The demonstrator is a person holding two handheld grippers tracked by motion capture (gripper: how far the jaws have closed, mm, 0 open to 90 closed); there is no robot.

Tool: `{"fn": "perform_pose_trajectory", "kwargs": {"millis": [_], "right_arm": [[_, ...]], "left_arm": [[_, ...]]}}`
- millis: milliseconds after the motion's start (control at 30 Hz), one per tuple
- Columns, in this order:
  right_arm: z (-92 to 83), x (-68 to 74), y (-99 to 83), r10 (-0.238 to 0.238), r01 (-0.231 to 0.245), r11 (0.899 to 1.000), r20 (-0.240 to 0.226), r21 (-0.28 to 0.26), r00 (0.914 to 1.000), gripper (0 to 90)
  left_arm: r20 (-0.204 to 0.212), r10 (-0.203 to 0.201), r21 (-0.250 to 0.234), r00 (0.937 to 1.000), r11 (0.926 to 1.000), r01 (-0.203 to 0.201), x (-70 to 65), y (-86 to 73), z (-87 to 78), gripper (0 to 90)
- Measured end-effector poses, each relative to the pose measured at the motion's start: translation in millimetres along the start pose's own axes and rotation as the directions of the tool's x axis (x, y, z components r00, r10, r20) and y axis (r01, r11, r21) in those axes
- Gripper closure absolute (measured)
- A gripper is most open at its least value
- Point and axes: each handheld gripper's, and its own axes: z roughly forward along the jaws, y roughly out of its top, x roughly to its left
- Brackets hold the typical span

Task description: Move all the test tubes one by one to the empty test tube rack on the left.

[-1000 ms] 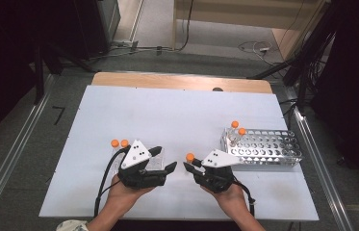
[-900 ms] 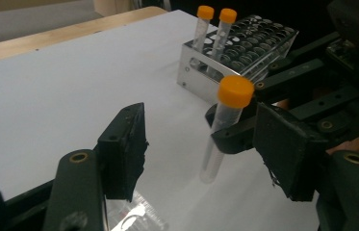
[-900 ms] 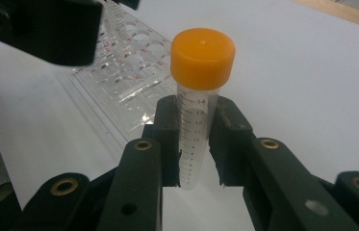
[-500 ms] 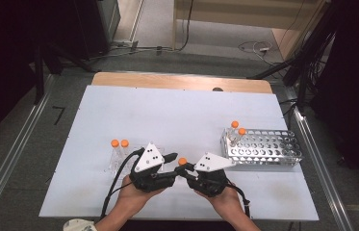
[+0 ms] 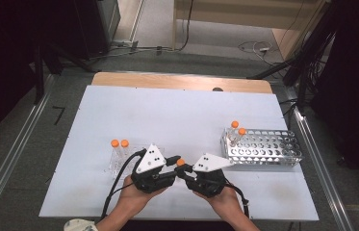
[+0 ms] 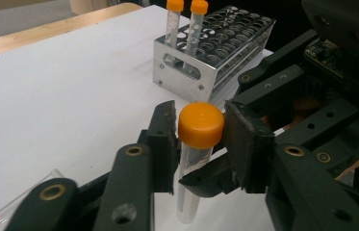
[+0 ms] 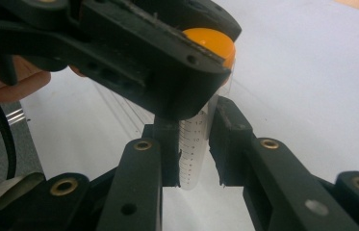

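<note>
A clear tube with an orange cap (image 6: 200, 125) stands upright between the two grippers at the table's near middle. My right gripper (image 7: 194, 144) is shut on the tube's graduated body (image 7: 192, 144). My left gripper (image 6: 200, 129) has just been closing, and its pads now press on both sides of the cap. In the high view the cap (image 5: 180, 162) shows between the left gripper (image 5: 173, 164) and the right gripper (image 5: 187, 172), which meet nose to nose.
A metal tube rack (image 5: 263, 147) stands at the right with two orange-capped tubes (image 5: 237, 132) in its left end. Two more capped tubes (image 5: 119, 144) stand in a clear holder (image 5: 119, 163) left of the hands.
The two grippers have come together at the table's middle. The left gripper's jaws have closed around the cap of the tube that the right gripper holds.
</note>
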Motion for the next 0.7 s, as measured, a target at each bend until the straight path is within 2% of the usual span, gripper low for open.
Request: {"fn": "perform_pose_trajectory", "kwargs": {"millis": [467,533,600,700], "right_arm": [[0.1,0.5,-0.7,-0.001,0.001,1.000,-0.008,-0.001,1.0000,69.9],[0.4,-0.1,-0.7,-0.001,0.001,1.000,-0.020,0.000,0.9998,52.5],[1.7,-0.8,-0.7,0.009,-0.008,1.000,-0.028,0.017,0.9996,40.4],[2.6,-1.9,-2.1,0.010,-0.010,1.000,-0.016,0.021,0.9998,33.0]], "left_arm": [[0.005,0.004,0.003,1.0000,1.0000,-0.004,1.5,-0.9,0.1,71.0],[0.010,-0.002,0.000,0.9999,1.0000,0.002,2.6,-0.8,-0.1,71.0],[0.009,-0.007,-0.005,0.9999,1.0000,0.007,4.6,0.0,-2.1,71.0],[0.008,-0.010,-0.022,0.9999,0.9997,0.010,7.7,3.5,-8.5,71.1]]}}
